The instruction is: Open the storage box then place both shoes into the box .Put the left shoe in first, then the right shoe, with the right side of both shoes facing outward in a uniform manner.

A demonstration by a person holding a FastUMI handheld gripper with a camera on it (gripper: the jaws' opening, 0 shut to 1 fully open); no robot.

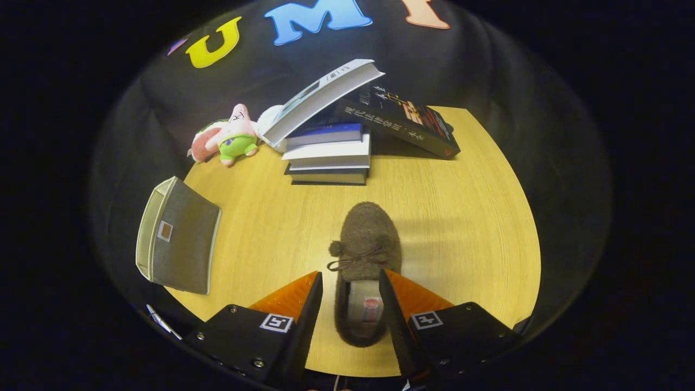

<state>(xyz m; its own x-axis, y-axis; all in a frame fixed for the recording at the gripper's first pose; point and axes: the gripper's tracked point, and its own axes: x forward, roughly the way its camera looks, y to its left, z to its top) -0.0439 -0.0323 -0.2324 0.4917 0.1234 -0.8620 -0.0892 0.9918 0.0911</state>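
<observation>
A brown fuzzy shoe with a bow and pom-poms lies on the wooden table, its toe pointing away from me toward the books. My gripper is open, with the shoe's heel half between its fingers. The right finger overlaps the shoe's right edge, and a strip of table shows between the left finger and the shoe. The grey fabric storage box, with a pale lining and a small tag, stands at the table's left edge, left of the fingers. I cannot tell whether its lid is open.
A stack of books sits beyond the shoe, with a white book and a dark book leaning on it. Plush toys lie at the back left. The table's right half is bare wood.
</observation>
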